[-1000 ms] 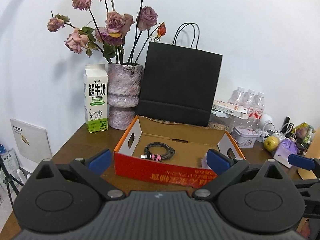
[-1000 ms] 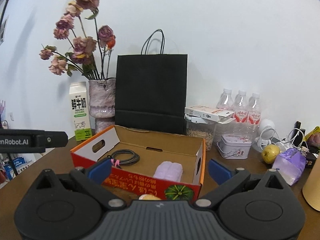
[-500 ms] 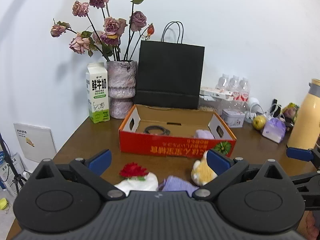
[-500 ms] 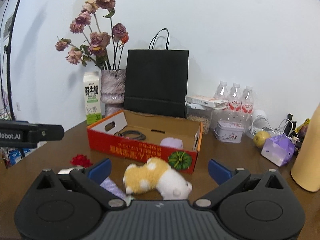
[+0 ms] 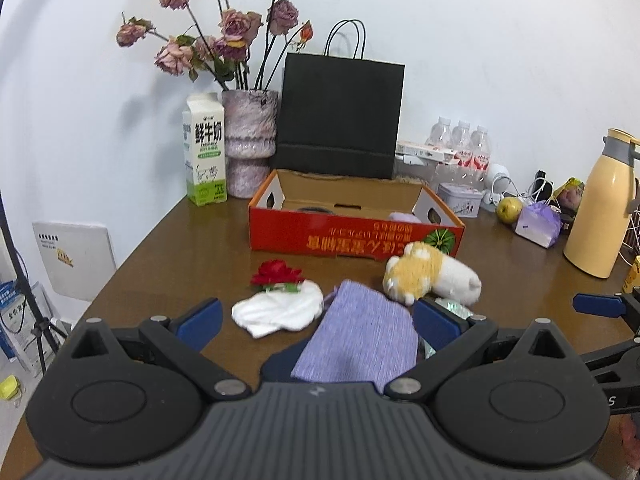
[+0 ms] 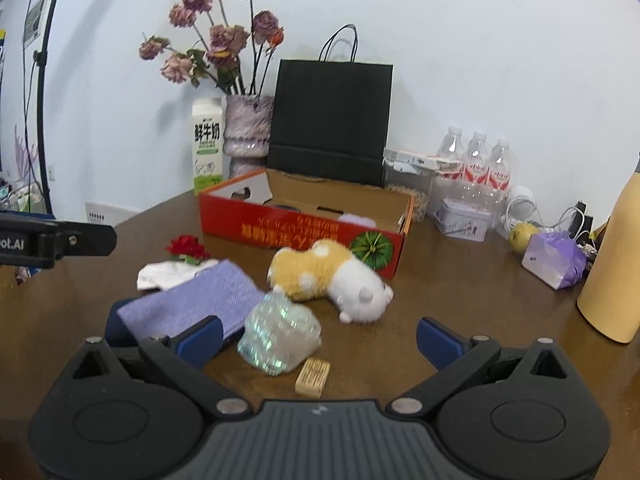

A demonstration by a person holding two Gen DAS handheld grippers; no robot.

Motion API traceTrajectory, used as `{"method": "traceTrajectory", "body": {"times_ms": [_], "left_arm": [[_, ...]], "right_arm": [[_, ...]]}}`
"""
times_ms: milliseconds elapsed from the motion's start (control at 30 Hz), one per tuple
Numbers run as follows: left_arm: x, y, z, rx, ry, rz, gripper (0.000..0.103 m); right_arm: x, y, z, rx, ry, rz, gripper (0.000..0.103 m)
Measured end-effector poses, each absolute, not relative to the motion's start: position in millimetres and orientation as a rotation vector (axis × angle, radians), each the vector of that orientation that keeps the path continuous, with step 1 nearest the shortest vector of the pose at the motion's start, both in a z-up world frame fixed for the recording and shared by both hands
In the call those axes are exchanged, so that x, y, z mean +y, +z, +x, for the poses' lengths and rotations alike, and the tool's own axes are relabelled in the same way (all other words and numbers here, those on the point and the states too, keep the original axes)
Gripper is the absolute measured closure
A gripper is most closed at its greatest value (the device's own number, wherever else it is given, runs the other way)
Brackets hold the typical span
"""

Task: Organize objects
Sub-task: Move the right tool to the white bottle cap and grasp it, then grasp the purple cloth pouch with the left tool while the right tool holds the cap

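Left gripper [image 5: 316,322] and right gripper [image 6: 318,336] both agape, empty; plush toy [image 6: 328,276] beside red box [image 6: 304,232]

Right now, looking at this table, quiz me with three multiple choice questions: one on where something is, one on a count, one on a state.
1. Where does the plush toy lie?
A. inside the red box
B. on the table in front of the red box
C. on the black bag

2. How many water bottles stand at the back?
A. one
B. three
C. five

3. How is the right gripper?
A. open, holding nothing
B. shut on the plush toy
C. shut on the purple cloth

Answers: 1 B, it rests on bare wood before the box front. 2 B, three caps show side by side. 3 A, its fingers stand wide apart.
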State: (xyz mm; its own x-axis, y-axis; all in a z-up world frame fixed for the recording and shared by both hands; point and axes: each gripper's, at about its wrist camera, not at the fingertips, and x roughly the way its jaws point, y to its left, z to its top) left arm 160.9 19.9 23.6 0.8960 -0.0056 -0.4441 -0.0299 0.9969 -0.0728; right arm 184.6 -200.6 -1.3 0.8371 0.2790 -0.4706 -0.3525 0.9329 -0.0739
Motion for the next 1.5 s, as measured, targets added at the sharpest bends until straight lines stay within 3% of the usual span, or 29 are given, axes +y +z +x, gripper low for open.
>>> {"method": "traceTrajectory", "body": {"times_ms": [767, 933, 1033, 1133, 1167, 1500], "left_arm": [[43.9, -3.1, 148.1, 0.530, 0.039, -0.122, 0.000], [47.0, -6.0, 149.8, 0.537, 0.040, -0.128, 0.000], [47.2, -7.2, 150.5, 0.539, 0.038, -0.129, 0.000], [47.1, -8.2, 151.7, 0.544, 0.040, -0.130, 0.000], [46.9, -8.5, 151.3, 0.544, 0.039, -0.129, 0.000], [43.3, -9.7, 155.6, 0.551, 0.038, -0.119, 0.000]], "right_arm": [[-203.7, -49.8, 187.8, 0.637, 0.337, -0.181, 0.000], [-206.8, -59.5, 191.3, 0.684, 0.337, -0.179, 0.011], [-209.9, -62.6, 189.6, 0.696, 0.367, -0.152, 0.024], [-211.0, -61.4, 190.1, 0.690, 0.394, -0.124, 0.050], [-210.6, -60.8, 190.5, 0.685, 0.398, -0.124, 0.064], [-215.0, -51.5, 203.8, 0.628, 0.354, -0.126, 0.064]]}}
